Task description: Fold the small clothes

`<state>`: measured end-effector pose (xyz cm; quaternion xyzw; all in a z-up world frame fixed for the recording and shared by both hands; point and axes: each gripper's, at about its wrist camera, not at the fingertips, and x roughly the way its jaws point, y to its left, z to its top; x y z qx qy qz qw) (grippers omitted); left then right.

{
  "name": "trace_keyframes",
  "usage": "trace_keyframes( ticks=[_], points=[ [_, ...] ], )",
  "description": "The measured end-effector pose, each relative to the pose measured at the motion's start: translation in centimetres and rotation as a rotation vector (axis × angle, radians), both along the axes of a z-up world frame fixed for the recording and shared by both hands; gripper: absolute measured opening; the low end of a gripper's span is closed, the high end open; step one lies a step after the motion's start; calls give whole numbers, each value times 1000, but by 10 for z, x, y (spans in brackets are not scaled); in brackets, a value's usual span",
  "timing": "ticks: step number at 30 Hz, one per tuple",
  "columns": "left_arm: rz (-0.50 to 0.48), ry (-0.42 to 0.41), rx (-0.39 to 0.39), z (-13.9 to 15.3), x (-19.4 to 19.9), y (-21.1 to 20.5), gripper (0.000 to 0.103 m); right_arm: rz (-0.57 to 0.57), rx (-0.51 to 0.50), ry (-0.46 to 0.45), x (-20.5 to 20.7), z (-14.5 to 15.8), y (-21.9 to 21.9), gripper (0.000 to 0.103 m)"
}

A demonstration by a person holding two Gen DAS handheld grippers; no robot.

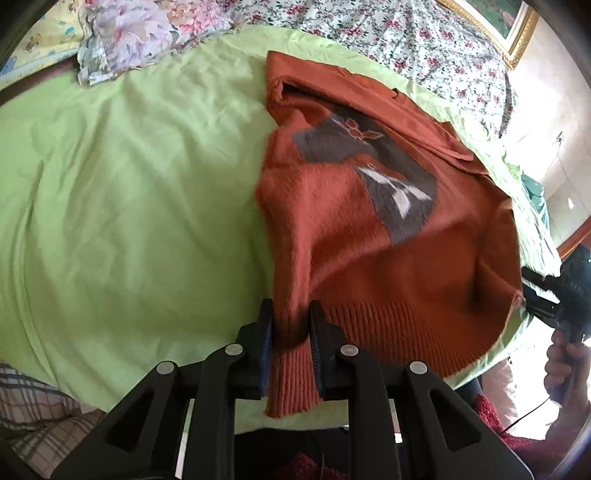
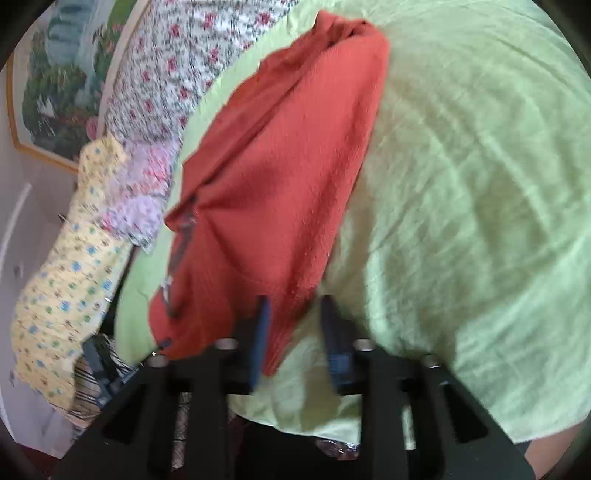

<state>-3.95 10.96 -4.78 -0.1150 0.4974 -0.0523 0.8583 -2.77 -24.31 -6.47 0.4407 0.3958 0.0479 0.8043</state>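
A rust-orange knitted sweater (image 1: 354, 236) with a grey patch and white motifs lies on a light green sheet (image 1: 129, 192). My left gripper (image 1: 291, 325) is shut on the sweater's ribbed hem at its near left corner. In the right wrist view the same sweater (image 2: 266, 177) runs up and away, blurred. My right gripper (image 2: 295, 317) has its jaws apart, with the sweater's ribbed edge lying between them against the left finger (image 2: 260, 332). The right gripper also shows in the left wrist view (image 1: 535, 291), at the sweater's right hem corner.
Floral bedding (image 1: 369, 33) and a floral pillow (image 1: 147, 33) lie beyond the sheet. A framed picture (image 2: 55, 85) hangs on the wall. A yellow patterned cloth (image 2: 66, 280) hangs at the left. A plaid fabric (image 1: 33, 413) sits below the sheet's near edge.
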Motion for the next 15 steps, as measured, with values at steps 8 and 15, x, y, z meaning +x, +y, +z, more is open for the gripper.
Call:
trace_keyframes(
  ticks=[8,15],
  points=[
    [-5,4,-28,-4,6,-3,23,13,-73,39,22,-4,17,46],
    [2,-14,-56,-2,8,-2,9,88,-72,31,29,-13,35,6]
  ],
)
